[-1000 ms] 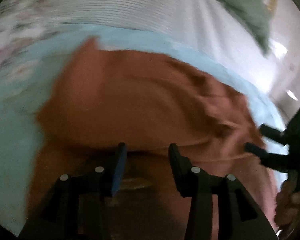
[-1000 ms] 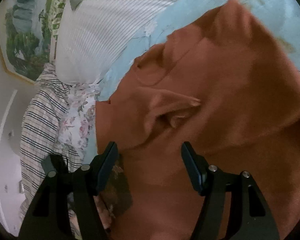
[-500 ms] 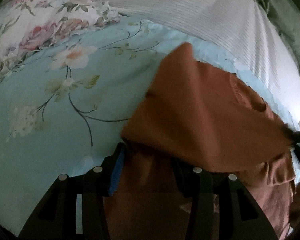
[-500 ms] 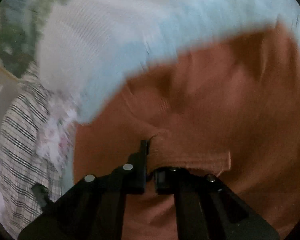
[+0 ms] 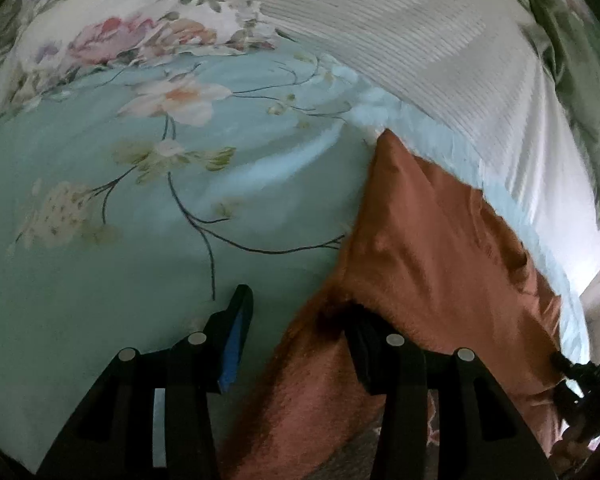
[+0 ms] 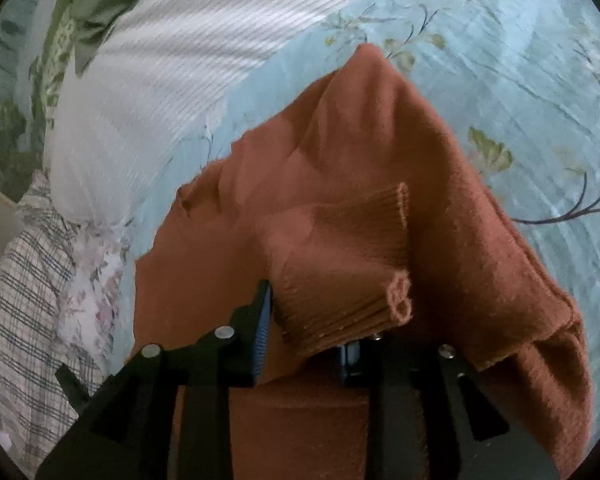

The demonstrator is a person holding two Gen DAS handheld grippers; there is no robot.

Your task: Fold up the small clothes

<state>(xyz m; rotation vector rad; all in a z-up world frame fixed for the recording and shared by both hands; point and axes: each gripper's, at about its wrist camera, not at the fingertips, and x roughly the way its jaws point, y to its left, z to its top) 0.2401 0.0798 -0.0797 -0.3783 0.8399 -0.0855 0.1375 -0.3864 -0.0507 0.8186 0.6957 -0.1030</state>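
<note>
Now sweater cuff (image 6: 340, 280) between right fingers (image 6: 262, 316)

Left gripper (image 5: 296, 320) half-open, right gripper (image 6: 306, 316) just parting, both angled downward

Right hand-held gripper (image 6: 306, 320) jaws just opening, ribbed cuff (image 6: 340, 280) of rust sweater (image 6: 460, 200) between them, blue floral sheet (image 6: 520, 80) beneath
</note>
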